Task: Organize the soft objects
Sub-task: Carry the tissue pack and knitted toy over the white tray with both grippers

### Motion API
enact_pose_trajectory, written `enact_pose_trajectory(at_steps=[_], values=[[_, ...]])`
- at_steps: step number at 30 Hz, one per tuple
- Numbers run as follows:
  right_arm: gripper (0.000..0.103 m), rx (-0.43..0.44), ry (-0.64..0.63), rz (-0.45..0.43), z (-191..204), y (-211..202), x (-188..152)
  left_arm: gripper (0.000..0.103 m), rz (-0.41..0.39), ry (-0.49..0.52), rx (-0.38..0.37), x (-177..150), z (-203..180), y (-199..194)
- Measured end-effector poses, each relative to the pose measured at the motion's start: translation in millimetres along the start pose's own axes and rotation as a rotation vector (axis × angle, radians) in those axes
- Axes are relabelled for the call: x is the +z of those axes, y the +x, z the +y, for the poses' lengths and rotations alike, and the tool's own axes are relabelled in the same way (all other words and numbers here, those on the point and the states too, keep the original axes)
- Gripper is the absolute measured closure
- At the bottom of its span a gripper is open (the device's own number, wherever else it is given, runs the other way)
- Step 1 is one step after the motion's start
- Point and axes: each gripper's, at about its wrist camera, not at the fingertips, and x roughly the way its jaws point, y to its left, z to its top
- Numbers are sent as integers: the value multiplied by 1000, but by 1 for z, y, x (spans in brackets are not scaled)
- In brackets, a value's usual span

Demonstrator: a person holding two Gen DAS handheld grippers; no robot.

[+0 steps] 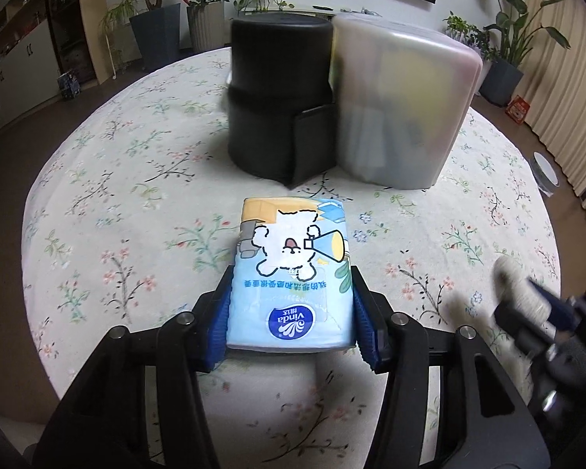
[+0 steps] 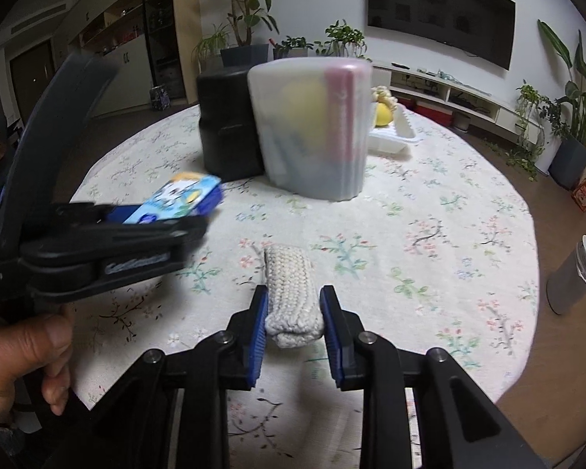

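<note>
My left gripper (image 1: 291, 293) is shut on a blue Vinda tissue pack (image 1: 291, 269) with a white cartoon bear, held above the floral tablecloth. It also shows in the right wrist view (image 2: 175, 199), blurred, at the left. My right gripper (image 2: 293, 305) is shut on a cream knitted roll (image 2: 291, 293), held over the table. The right gripper also shows blurred at the lower right of the left wrist view (image 1: 527, 293). A frosted translucent bin (image 1: 402, 105) with soft items inside stands at the table's far side, also in the right wrist view (image 2: 312, 125).
A black cylindrical container (image 1: 277, 97) stands touching the bin's left side. A white tray with yellow fruit (image 2: 390, 125) sits behind the bin. The round table (image 2: 449, 215) has a floral cloth. A grey bucket (image 2: 578, 277) stands on the floor at the right. Potted plants line the wall.
</note>
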Motion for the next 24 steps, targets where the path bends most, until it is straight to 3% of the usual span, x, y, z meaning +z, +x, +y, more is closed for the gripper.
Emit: enact_pose_trajectory(at_steps=[13,24], values=[[75,-82,61,-52,-57,-21,29,53,-41,-16,15,12,26,-18],[75,-142,40,-89,-101,-20,78,53,-88,-44,74,55,75,-28]])
